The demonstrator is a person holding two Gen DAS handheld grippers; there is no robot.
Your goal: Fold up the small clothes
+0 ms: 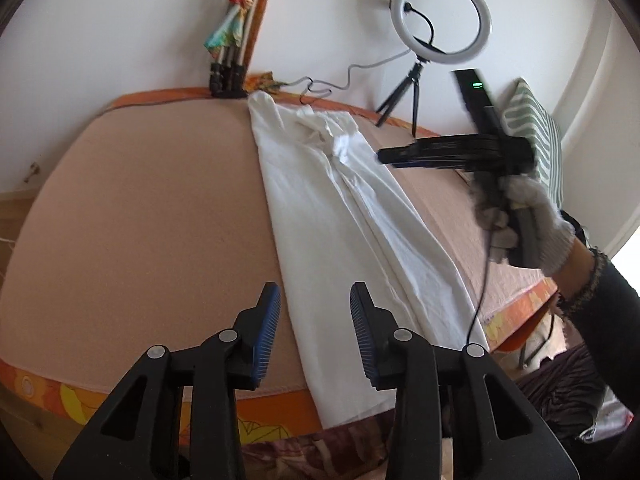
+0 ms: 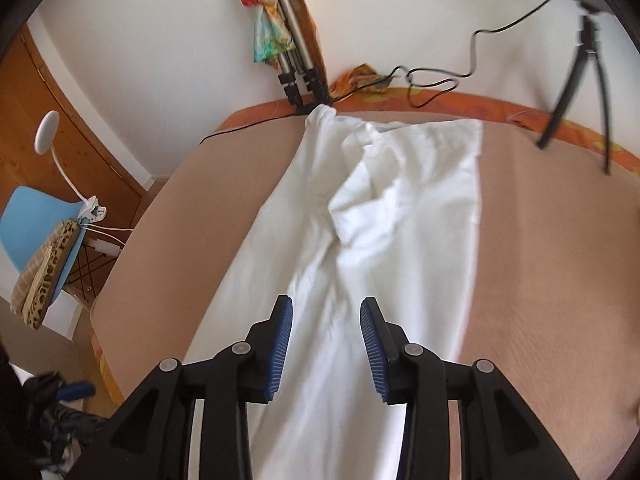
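Note:
A long white garment (image 1: 340, 216) lies folded lengthwise on the beige mattress (image 1: 152, 208), from the far edge to over the near edge. My left gripper (image 1: 315, 292) is open and empty, hovering above the garment's near end. The right gripper (image 1: 384, 157) appears in the left wrist view, blurred, held in a gloved hand above the garment's far right side; its jaws look close together from this side. In the right wrist view the garment (image 2: 400, 208) fills the middle and my right gripper (image 2: 326, 308) is open and empty above it.
A ring light on a small tripod (image 1: 440, 20) and a folded tripod (image 1: 232, 60) stand at the far edge by the wall, with cables (image 2: 436, 80). A striped pillow (image 1: 536, 136) lies at the right. A blue chair (image 2: 40, 224) stands left of the bed.

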